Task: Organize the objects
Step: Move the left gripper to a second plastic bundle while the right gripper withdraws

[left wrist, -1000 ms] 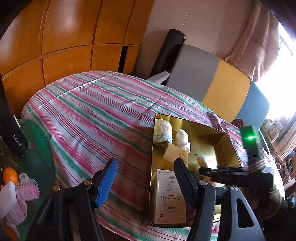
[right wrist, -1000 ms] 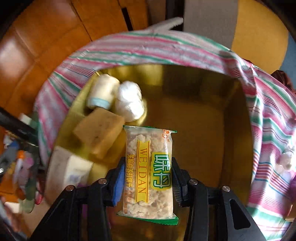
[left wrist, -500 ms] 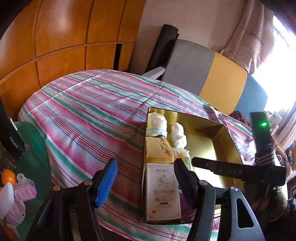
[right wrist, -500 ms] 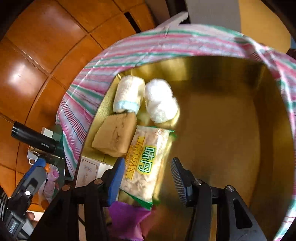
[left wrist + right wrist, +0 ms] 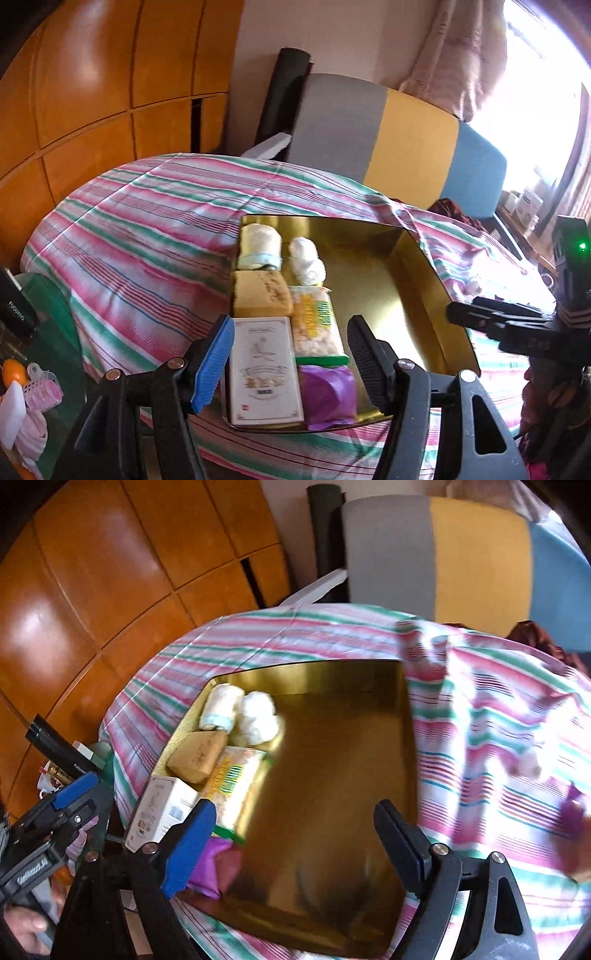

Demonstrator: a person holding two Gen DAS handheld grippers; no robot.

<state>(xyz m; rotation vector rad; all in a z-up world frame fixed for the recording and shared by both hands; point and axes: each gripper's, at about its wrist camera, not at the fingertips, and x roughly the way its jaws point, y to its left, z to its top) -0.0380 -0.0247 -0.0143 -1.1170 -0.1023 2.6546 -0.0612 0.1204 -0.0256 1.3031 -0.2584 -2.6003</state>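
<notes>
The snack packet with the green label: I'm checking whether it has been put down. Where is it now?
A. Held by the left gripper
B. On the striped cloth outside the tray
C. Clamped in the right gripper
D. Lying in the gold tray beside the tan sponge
D: the snack packet lies in the gold tray beside the tan sponge, and the right gripper, whose jaws have just been opening, holds nothing.

we saw a gold tray [image 5: 417,266], a pink, green and white striped cloth [image 5: 147,229], a purple packet [image 5: 328,391] and a yellow-and-green snack wrapper [image 5: 317,325].

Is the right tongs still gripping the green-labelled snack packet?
No: the right tongs have just been opening and stand empty, while the snack packet lies in the gold tray.
</notes>
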